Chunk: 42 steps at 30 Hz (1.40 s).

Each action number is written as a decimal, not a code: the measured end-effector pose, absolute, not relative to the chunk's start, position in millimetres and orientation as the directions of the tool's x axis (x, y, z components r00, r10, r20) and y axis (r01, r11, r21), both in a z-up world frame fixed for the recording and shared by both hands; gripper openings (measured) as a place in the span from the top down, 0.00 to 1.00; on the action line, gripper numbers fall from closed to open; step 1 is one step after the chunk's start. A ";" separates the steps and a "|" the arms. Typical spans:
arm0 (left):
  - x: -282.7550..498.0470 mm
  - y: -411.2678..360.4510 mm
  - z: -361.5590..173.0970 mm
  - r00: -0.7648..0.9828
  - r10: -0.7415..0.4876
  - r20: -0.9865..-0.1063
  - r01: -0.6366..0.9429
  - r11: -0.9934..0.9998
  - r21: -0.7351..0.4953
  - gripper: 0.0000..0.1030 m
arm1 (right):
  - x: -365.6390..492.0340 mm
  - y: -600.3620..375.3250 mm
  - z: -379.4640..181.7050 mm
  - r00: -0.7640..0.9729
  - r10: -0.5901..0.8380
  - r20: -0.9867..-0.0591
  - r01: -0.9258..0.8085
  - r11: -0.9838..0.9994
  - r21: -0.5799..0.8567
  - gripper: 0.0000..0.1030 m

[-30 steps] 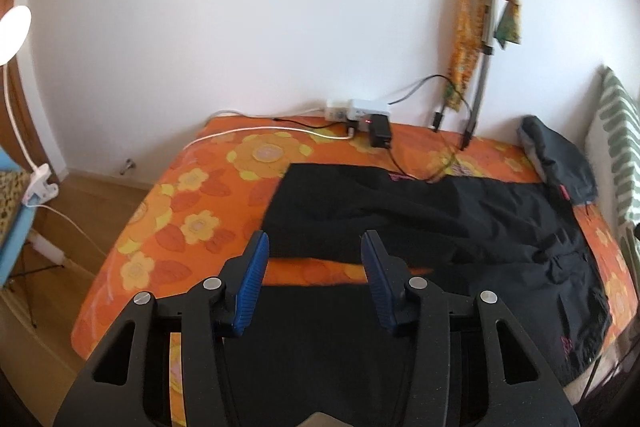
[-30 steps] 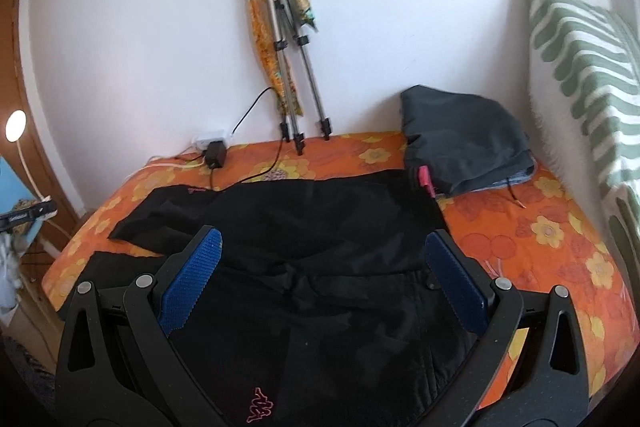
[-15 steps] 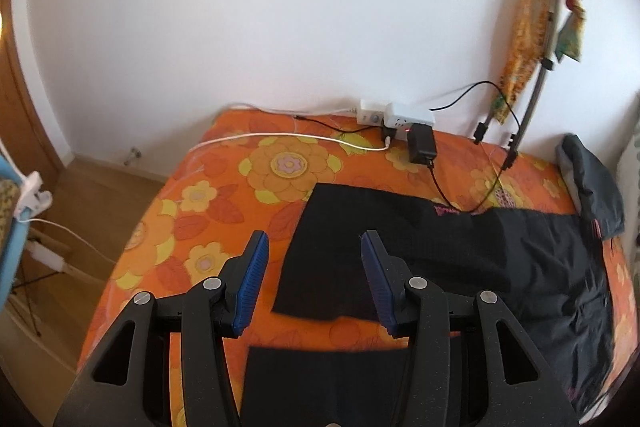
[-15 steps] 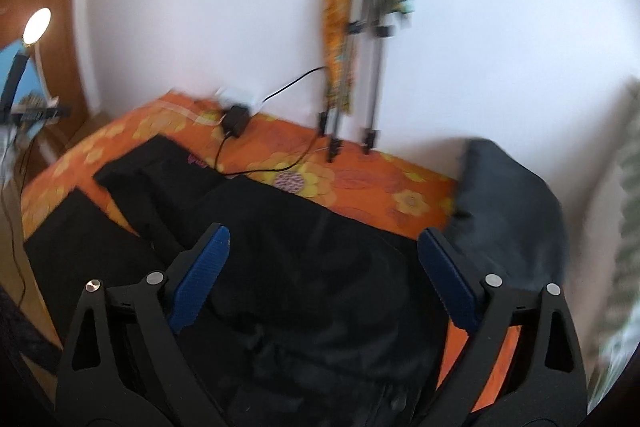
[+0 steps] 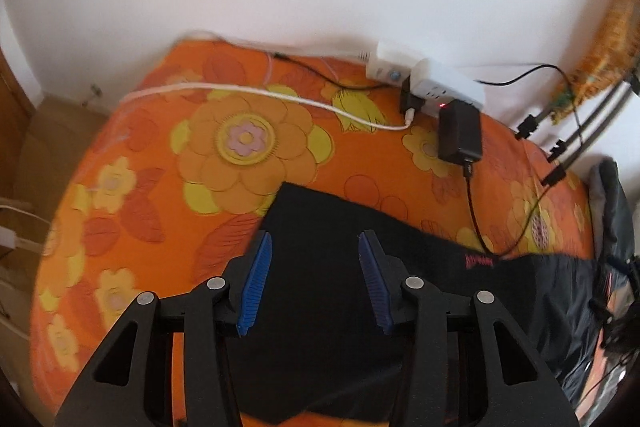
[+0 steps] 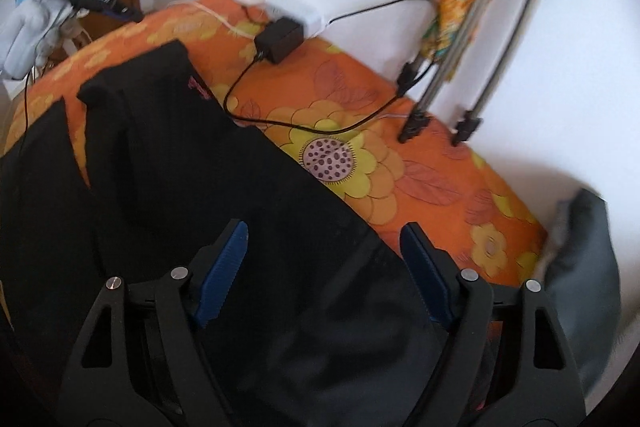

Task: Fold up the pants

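My left tool point(image 5: 314, 283) hangs with its blue pads apart and nothing between them, low in the middle of the frame above one leg of the black pants point(image 5: 340, 247). My right tool point(image 6: 326, 267) is spread wider, also holding nothing, above the broad dark cloth that fills the lower left of its view. The pants lie flat on the bed point(image 5: 160, 167) with its orange flowered cover, running toward the right of the left view. Past the leg's end, in the upper middle, a black adapter point(image 5: 460, 137) sits beside a white power strip point(image 5: 432, 79). Tripod legs point(image 6: 472, 67) lean on the wall at the right view's upper right.
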<state>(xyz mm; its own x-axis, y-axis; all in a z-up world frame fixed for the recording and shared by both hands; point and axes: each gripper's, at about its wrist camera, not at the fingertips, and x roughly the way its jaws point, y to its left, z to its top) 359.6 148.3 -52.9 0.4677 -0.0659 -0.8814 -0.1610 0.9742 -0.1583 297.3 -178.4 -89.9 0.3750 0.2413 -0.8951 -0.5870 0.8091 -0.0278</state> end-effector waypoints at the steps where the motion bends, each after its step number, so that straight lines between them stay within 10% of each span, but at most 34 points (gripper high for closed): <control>1: 367.1 148.1 -58.7 0.452 -0.076 -0.889 -0.170 0.971 -0.169 0.57 | 303.1 -175.5 -96.2 0.361 0.245 -0.900 -0.597 0.802 -0.021 0.21; 27: 424.0 146.9 -112.0 0.411 0.064 -0.909 -0.255 0.966 -0.047 0.64 | 356.9 -159.2 -168.0 0.194 0.287 -0.938 -0.695 0.715 0.075 0.21; 37: 416.2 139.8 -112.5 0.460 0.080 -0.884 -0.229 0.973 -0.032 0.88 | 341.2 -147.7 -162.0 0.147 0.320 -0.936 -0.718 0.686 0.121 0.78; 42: 406.5 145.0 -107.2 0.489 0.061 -0.870 -0.240 0.968 -0.067 0.91 | 334.8 -139.3 -161.1 0.174 0.282 -0.944 -0.731 0.679 0.068 0.91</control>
<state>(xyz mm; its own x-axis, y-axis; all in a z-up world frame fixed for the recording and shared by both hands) 406.5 145.0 -107.2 0.4889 0.0610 -0.8702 -0.2401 0.9684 -0.0670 334.8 -139.3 -161.1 0.1740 0.2819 -0.9435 -0.7310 0.6790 0.0680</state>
